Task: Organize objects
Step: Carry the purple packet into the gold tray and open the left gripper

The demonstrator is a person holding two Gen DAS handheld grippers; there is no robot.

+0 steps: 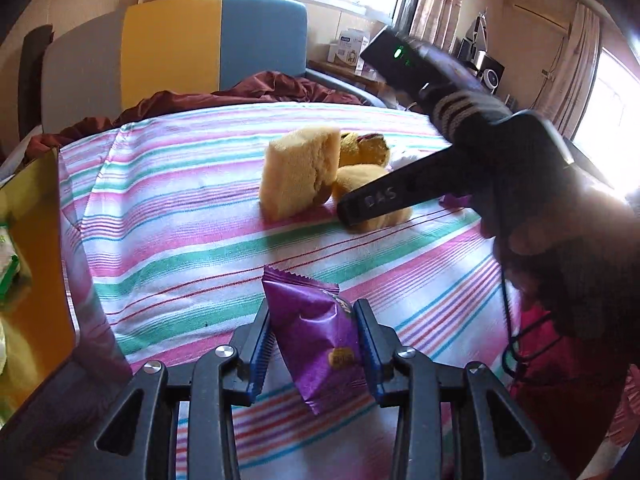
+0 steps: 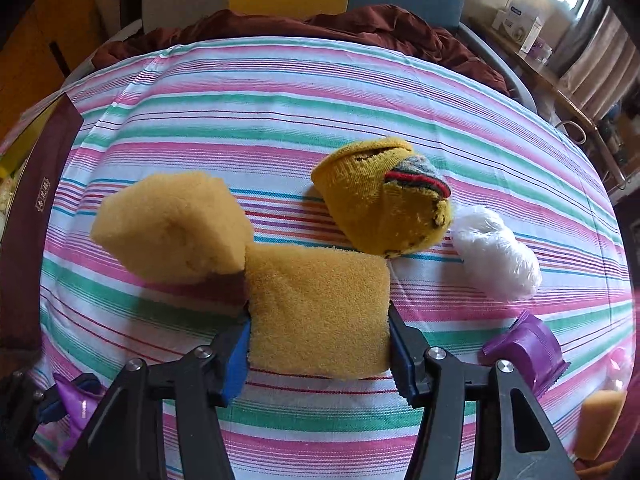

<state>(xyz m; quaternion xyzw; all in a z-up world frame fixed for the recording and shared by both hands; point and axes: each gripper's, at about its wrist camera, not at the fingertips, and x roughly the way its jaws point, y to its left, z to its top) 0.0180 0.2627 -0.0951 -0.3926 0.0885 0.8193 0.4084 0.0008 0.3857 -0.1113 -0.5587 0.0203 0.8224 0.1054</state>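
The left gripper [image 1: 314,344] has its blue-padded fingers [image 1: 260,344] partly spread with a purple snack packet [image 1: 316,340] pinched between them, both pads against its sides; the packet stands lifted above the striped bedsheet [image 1: 180,216], crimped top edge upward, a small yellow patch near its lower part, its print too creased to read; this gripper points down at a slant toward the bed, with a yellow box [image 1: 44,248] at the far left edge of its view; further right a sponge block [image 1: 300,170] stands on end on the sheet, and beside it the right-hand tool's black handle [image 1: 384,198] bears raised letters reading "DAS", gripped by a gloved hand [image 1: 532,184]

The right gripper [image 2: 319,340] points steeply down, its fingers [image 2: 240,344] set moderately wide and closed on a flat yellow sponge [image 2: 318,312], a pad pressing each side edge; to its left a second sponge block [image 2: 172,226] touches its corner; behind it lies a rolled yellow sock [image 2: 380,196], then a white plastic bundle [image 2: 496,252], then a second purple packet [image 2: 524,344] on the sheet at the right; a dark red box flap [image 2: 36,208] at the left edge carries small gold characters, illegible
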